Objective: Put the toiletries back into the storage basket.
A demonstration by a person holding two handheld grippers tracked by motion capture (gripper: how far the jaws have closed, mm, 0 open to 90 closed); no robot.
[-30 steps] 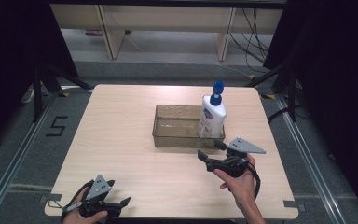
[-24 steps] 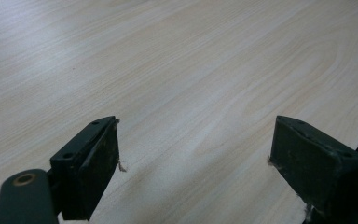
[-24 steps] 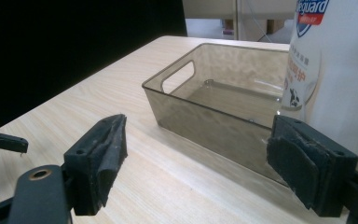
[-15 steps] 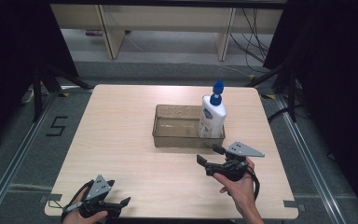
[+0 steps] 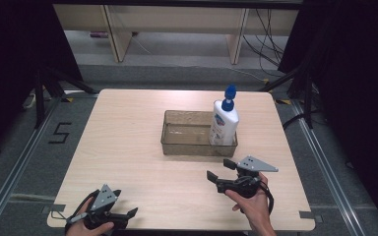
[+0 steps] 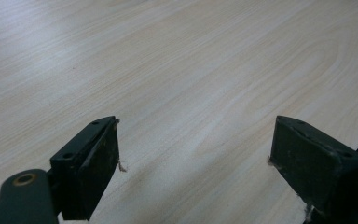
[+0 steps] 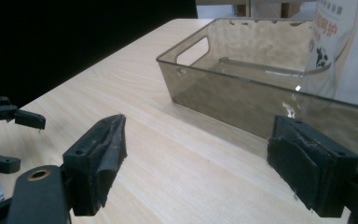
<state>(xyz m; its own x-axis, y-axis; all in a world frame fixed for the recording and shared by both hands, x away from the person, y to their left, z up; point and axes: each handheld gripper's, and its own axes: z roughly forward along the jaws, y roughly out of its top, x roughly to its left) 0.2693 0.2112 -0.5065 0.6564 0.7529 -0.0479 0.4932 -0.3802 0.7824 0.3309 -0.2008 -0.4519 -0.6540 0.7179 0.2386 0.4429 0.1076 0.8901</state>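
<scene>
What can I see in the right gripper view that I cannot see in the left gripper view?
The right gripper view shows the clear plastic bin close ahead, the white bottle standing inside it at one end, and farther off the left gripper near the table's edge.

The left gripper view adds nothing of its own: just bare table ahead of its jaws.

Both share the light wood table top and a pair of black jaws standing wide apart with nothing between them.

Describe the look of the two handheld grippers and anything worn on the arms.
Both the left gripper and right gripper are black, each with two blocky jaws faced with worn dark pads and a grey three-cornered plate on top. Black cable loops by the right hand. No sleeves visible.
</scene>
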